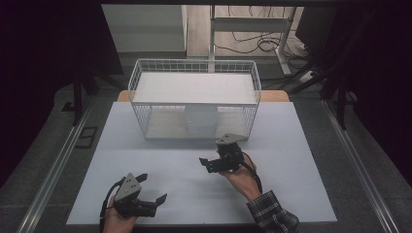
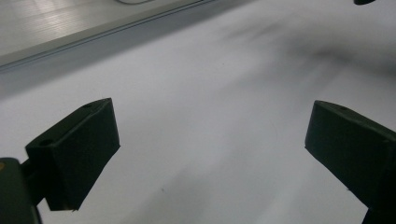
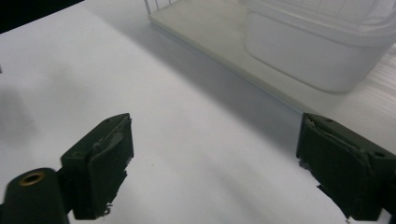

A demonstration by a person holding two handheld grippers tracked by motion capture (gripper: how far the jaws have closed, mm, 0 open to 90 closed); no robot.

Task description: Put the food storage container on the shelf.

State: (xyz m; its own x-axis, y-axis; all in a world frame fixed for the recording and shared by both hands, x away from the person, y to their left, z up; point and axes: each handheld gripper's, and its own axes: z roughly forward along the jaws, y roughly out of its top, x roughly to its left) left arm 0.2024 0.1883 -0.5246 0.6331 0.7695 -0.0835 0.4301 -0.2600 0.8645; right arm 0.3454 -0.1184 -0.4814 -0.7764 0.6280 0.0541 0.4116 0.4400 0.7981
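Observation:
A white wire rack with two white shelves stands at the back of the white table top. A white tub sits on its lower shelf, and the right gripper view has the tub close ahead at the upper right. My right gripper hovers just in front of the rack, pointing left, open with nothing between its jaws. My left gripper rests near the table's front left edge, open and empty, pointing right across bare table.
Metal rails run along both sides of the table. Beyond the rack are a desk frame and loose cables on the floor. The surroundings are dark.

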